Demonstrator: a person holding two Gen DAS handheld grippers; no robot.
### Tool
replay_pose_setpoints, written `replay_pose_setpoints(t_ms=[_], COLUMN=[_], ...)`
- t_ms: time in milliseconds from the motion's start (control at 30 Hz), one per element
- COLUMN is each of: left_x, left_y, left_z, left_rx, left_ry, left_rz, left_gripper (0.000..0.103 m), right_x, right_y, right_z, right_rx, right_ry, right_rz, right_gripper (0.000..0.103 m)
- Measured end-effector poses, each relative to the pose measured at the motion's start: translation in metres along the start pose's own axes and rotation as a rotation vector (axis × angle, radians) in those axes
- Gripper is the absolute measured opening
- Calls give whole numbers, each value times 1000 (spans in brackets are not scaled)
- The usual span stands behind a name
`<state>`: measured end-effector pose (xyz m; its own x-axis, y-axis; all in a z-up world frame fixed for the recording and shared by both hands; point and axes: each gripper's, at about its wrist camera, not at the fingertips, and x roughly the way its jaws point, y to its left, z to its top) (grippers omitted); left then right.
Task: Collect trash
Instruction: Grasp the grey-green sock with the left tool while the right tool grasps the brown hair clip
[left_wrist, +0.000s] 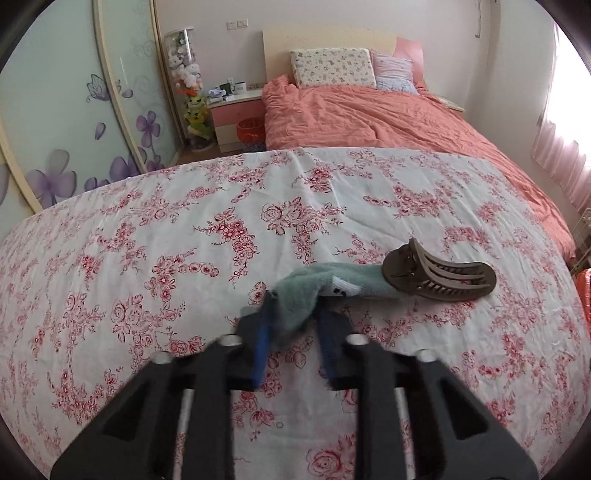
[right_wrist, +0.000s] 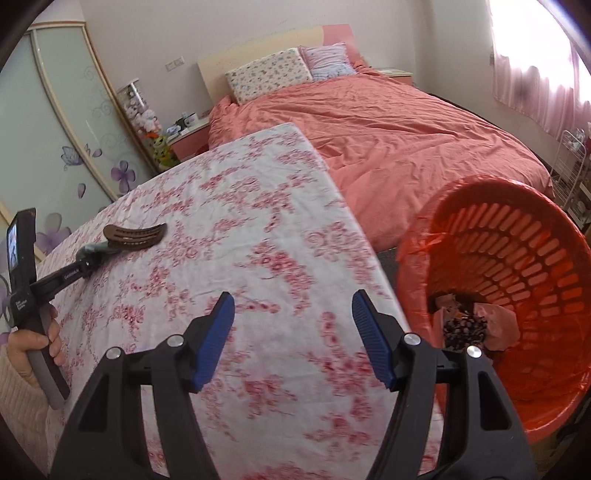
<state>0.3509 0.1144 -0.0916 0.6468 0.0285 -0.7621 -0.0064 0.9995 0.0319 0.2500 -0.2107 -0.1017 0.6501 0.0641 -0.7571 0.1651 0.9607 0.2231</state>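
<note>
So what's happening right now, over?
Left gripper shut on green sock. Right gripper open, empty. Hair clip beside sock. Orange basket clear.

Black grippers — blue ribbed fingers, silver screws, cream knit sleeve

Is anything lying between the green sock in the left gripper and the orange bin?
Nothing visible. The left gripper grips the green sock; only bare floral tablecloth lies toward the orange bin. The brown hair claw touches the sock's far end.
</note>
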Motion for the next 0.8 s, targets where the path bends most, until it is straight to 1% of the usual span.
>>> replay_pose_setpoints(t_ms=[33, 167, 300, 367, 433, 500, 533, 600, 633, 667, 733, 800], left_x=[-3, -20, -36, -44, -49, -52, -54, -54, -54, -54, -54, -53], left_y=[3, 27, 51, 60, 68, 74, 75, 77, 77, 77, 78, 78], left_z=[-2, -17, -40, -51, -56, -59, -60, -61, -62, -62, -62, -61], left_rx=[-6, -39, -89, -104, -117, -137, -142, -146, -146, -146, -149, -155], left_ry=[-3, -16, 3, 9, 10, 13, 13, 14, 13, 12, 12, 14], left_rz=[-3, 49, 88, 92, 89, 77, 73, 64, 61, 59, 55, 49], left_gripper=[13, 12, 12, 12, 12, 12, 12, 12, 12, 12, 12, 12], right_x=[4, 17, 33, 43, 54, 61, 64, 68, 69, 70, 73, 83], right_y=[9, 39, 76, 97, 117, 127, 132, 137, 139, 141, 144, 149], right_z=[0, 2, 6, 10, 16, 22, 27, 39, 47, 55, 66, 78], right_rx=[-11, -50, -90, -103, -113, -109, -104, -91, -80, -67, -60, -75], right_ry=[5, 26, 51, 59, 60, 50, 41, 19, 5, -10, -28, -30], right_rz=[11, 47, 86, 113, 118, 111, 105, 96, 89, 80, 71, 38], right_gripper=[65, 65, 65, 65, 60, 50, 48, 36, 34, 30, 29, 29])
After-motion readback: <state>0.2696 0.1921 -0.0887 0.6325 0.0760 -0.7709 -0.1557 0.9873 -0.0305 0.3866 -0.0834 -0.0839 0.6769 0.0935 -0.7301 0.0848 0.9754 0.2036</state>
